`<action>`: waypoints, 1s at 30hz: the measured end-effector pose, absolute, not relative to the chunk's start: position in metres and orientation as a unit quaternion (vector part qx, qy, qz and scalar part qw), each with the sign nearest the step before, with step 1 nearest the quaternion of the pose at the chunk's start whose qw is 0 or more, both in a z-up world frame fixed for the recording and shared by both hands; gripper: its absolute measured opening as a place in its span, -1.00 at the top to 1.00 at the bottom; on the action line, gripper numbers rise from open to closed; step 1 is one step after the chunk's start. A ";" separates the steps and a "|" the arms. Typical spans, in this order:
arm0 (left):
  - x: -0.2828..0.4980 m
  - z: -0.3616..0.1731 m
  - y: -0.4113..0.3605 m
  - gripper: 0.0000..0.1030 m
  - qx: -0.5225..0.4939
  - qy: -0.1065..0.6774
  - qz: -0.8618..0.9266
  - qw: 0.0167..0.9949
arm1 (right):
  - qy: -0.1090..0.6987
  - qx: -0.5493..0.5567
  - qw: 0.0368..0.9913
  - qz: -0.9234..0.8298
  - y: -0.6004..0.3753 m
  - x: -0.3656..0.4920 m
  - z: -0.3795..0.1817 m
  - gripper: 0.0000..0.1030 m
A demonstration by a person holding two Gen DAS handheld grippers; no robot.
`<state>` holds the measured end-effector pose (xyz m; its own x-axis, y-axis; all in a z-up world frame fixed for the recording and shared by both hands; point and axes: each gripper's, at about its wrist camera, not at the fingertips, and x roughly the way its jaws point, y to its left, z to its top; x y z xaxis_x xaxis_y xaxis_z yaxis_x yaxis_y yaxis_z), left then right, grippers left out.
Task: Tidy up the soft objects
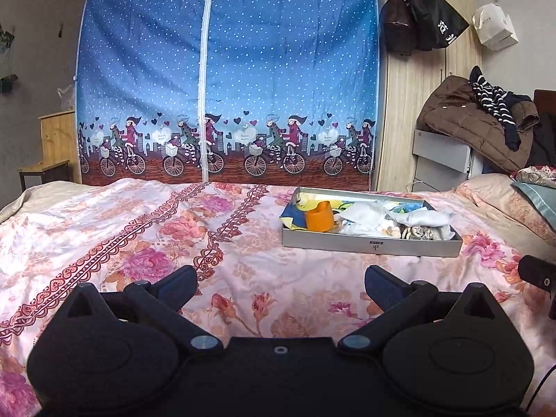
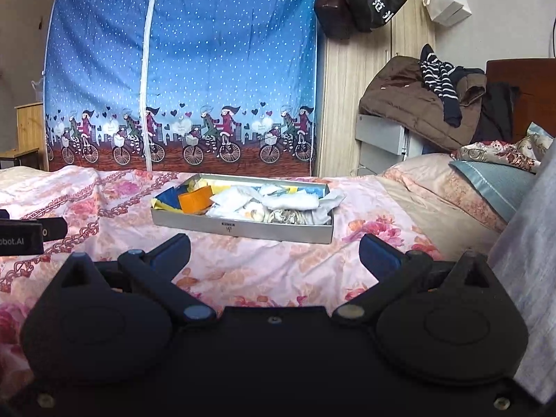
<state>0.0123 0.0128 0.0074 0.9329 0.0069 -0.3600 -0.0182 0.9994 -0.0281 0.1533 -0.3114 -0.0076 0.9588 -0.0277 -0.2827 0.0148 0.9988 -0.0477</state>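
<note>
Bed (image 1: 146, 243), covered with a pink floral sheet, carried everything; a blue dotted fabric wardrobe (image 1: 226, 69) stood behind its far edge

Grey shallow tray (image 1: 371, 243) sat flat on the bed toward the far edge, right of centre, well apart from both grippers. Judged as the collection point: low walls keep limp cloth from spreading over the sheet

Soft objects inside tray: blue-and-yellow cloth (image 1: 295, 217) at the left end, crumpled white cloths (image 1: 368, 219) across the middle, a grey patterned bundle (image 1: 417, 232) at the near right corner. Orange cup-like piece (image 1: 319, 216) stood on the blue-and-yellow cloth; material unclear

Left gripper (image 1: 279, 286): jaws spread wide, nothing between them, held low over the near part of the bed, facing the tray

Right gripper (image 2: 274, 253): jaws likewise spread and empty, tray straight ahead

Both appeared poised for an approach; no cloth lay loose on the sheet in view
</note>
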 end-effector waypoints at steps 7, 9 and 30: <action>0.020 0.003 0.014 -0.98 -0.021 0.187 0.010 0.982 | 0.152 -0.023 0.988 0.001 -0.312 0.156 -0.016 -0.99; 0.021 0.002 0.013 -0.98 -0.020 0.190 0.011 0.982 | 0.157 -0.021 0.987 0.002 -0.312 0.153 -0.015 -0.99; 0.024 -0.003 0.006 -0.98 -0.003 0.200 0.007 0.980 | 0.185 -0.005 0.983 0.000 -0.308 0.149 -0.018 -0.99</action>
<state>0.0236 0.0064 -0.0034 0.9196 0.0125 -0.3928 -0.0152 0.9999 -0.0038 0.1495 -0.3081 -0.0180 0.9313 -0.0028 -0.3641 -0.0012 0.9999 -0.0107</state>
